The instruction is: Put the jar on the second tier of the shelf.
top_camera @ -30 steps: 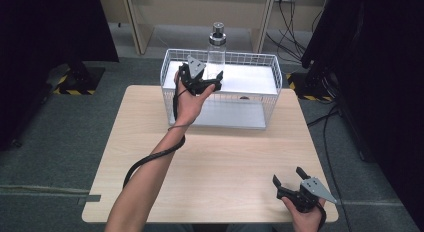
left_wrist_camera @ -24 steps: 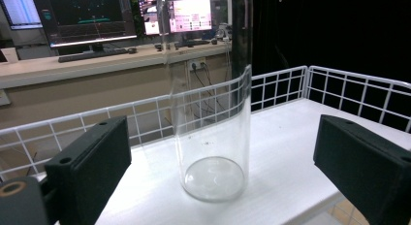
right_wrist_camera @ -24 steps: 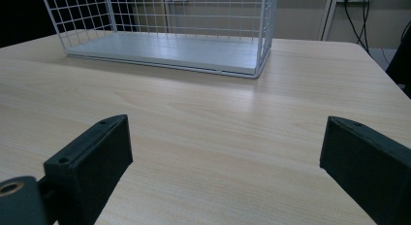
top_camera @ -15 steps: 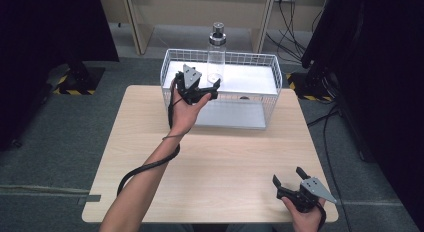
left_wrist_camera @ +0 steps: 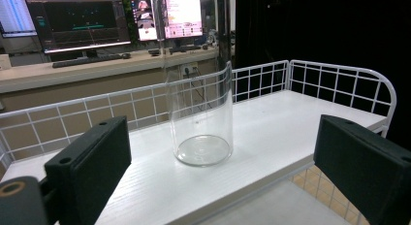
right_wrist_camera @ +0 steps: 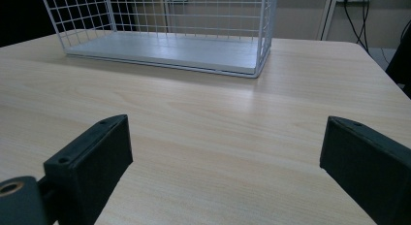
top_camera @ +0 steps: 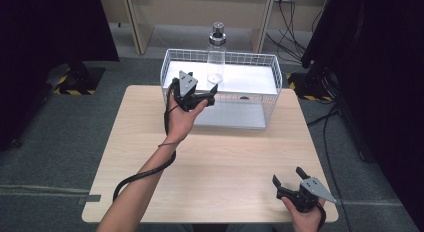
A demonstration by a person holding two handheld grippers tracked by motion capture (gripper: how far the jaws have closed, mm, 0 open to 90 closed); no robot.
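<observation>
- Pale wood-grain laminate desk: flat, matte, bare apart from the rack at its far edge.
- White wire-mesh two-tier rack: thin coated grid walls, smooth white boards for the upper shelf and the base. It sits at the far middle of the desk.
- Tall clear glass bottle with a silver metal cap: stands upright on the upper shelf, left of centre, long axis vertical. Walls are smooth and slick-looking, the base round and thick. It looks empty.
- Key relation: the bottle is dead ahead of the left claw, centred between its jaws in the left gripper view and just beyond them, no contact. My guess is the bottle is the target; a straight push forward would bracket its lower body.
- Left claw: jaws spread wide, holding nothing, raised at upper-shelf height at the rack's front left.
- Right claw: also spread and empty, low over the desk's near right corner, well apart from the rack. The left hand is far nearer.
- Jaw pads: flat black blocks, matte.
</observation>
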